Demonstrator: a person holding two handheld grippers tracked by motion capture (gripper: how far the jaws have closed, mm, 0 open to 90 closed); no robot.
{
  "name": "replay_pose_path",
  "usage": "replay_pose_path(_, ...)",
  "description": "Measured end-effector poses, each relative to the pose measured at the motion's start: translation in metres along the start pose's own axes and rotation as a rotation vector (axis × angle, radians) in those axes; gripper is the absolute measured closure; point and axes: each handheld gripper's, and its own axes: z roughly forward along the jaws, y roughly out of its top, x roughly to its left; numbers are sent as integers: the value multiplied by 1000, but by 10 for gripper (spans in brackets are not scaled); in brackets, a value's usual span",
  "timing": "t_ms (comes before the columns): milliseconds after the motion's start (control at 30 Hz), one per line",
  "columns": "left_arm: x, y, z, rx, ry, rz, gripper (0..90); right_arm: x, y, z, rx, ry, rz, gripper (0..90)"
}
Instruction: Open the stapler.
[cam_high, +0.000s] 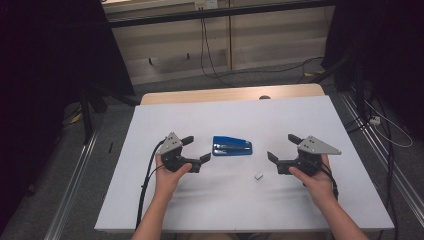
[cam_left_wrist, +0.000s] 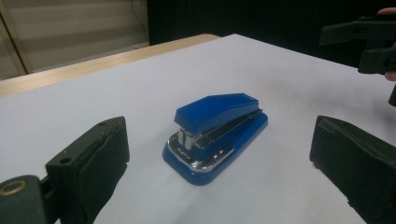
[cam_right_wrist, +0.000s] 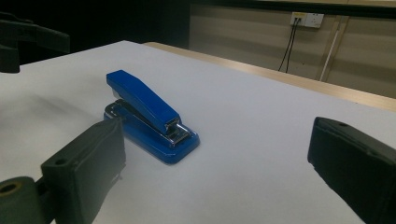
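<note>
Setting: lab or recording workroom. Evidence: a white sheet (cam_high: 280, 120) is covering a wooden counter (cam_high: 200, 95); aluminium rails (cam_high: 75, 170) are running along the grey carpeted floor (cam_high: 280, 75) on both sides; black cables (cam_high: 207, 55) are hanging down pale wall panels (cam_high: 170, 45) from a wall socket (cam_right_wrist: 307, 19); dark stands are flanking the counter.

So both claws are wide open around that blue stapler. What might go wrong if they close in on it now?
The stapler lies loose on the smooth white table, so a push from the left gripper alone would probably slide it rather than grip it. The right gripper could also knock the small white block lying near it. Its sloped top may let the jaws slip off.
</note>
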Motion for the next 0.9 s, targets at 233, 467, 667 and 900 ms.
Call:
replay_pose_path(233, 2, 0, 10, -1, -11, -10, 49, -2, 4, 8, -5, 4, 13, 36)
replay_pose_path(467, 4, 3, 18, 17, -21, -12, 59, -1, 6, 19, 3, 19, -1, 38)
replay_pose_path(667, 6, 2, 29, 42, -18, 0, 89, 0, 9, 26, 7, 25, -5, 39)
replay_pose_path(900, 9, 4, 36, 51, -19, -3, 99, 0, 11, 36, 10, 30, -6, 39)
